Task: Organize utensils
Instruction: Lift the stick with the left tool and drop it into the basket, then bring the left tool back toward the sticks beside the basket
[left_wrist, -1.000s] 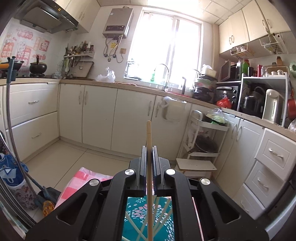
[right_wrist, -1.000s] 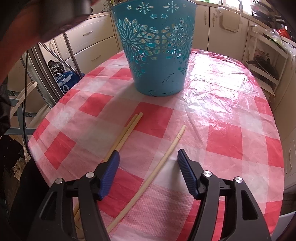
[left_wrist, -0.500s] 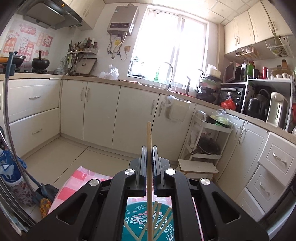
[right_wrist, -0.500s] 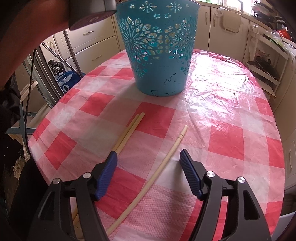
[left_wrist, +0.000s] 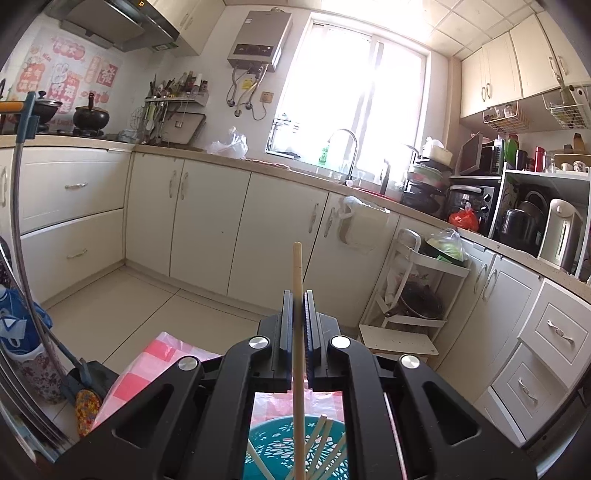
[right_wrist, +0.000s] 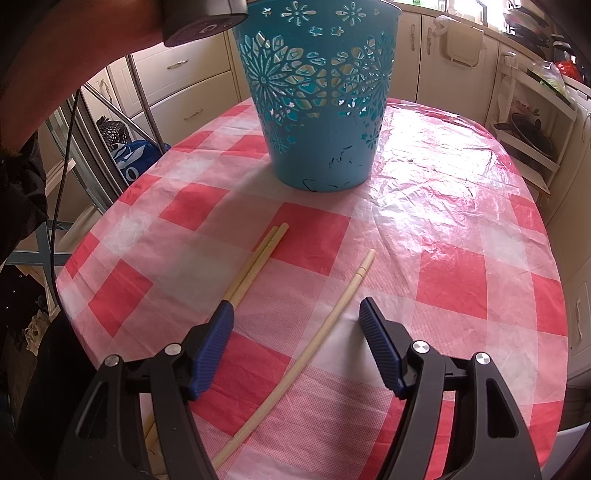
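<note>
Gripping chopstick (left_wrist: 297, 332) above teal basket (left_wrist: 280, 448)

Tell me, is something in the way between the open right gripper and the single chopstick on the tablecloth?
Nothing visible blocks it. The right gripper is open, and the single chopstick lies bare on the tablecloth between its fingers. The two other chopsticks lie apart, beside the left finger.

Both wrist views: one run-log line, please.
left gripper: shut on chopstick above basket | right gripper: open over single chopstick | pair: on table
</note>
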